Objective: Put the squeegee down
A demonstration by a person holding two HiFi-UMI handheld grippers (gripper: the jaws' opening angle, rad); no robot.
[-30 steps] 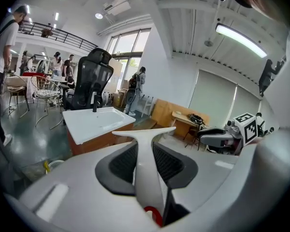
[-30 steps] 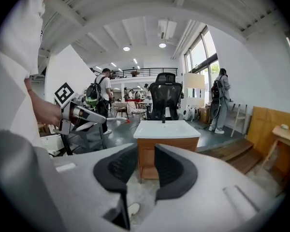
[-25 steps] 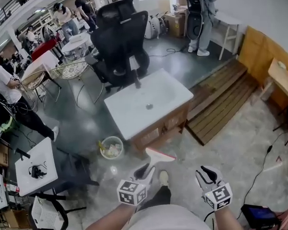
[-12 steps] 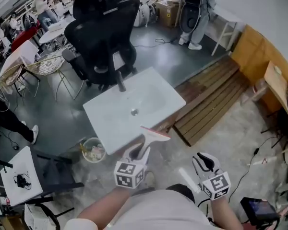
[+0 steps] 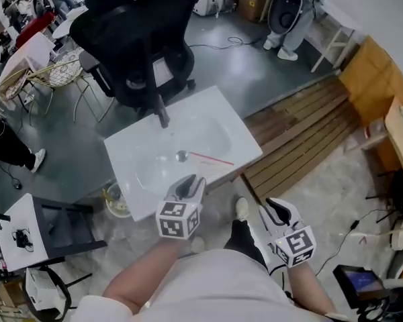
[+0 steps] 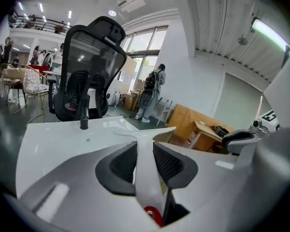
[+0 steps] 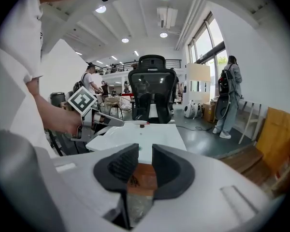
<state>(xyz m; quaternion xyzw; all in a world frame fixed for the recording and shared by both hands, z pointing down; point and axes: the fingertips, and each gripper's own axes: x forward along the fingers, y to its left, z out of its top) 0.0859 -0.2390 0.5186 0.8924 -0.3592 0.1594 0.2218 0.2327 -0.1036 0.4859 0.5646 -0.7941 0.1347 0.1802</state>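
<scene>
Currently my left gripper (image 5: 189,186) clamps the squeegee (image 5: 211,159), blade above the sink (image 5: 131,154) toward its 3 o'clock corner; right gripper (image 5: 277,212) gapes empty.

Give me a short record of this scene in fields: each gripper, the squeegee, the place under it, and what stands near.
left gripper: shut on the squeegee handle
right gripper: jaws apart, nothing held
squeegee place: held over the white sink, not yet released
sink fitting: dark faucet at the far edge
behind the sink: black office chair
</scene>
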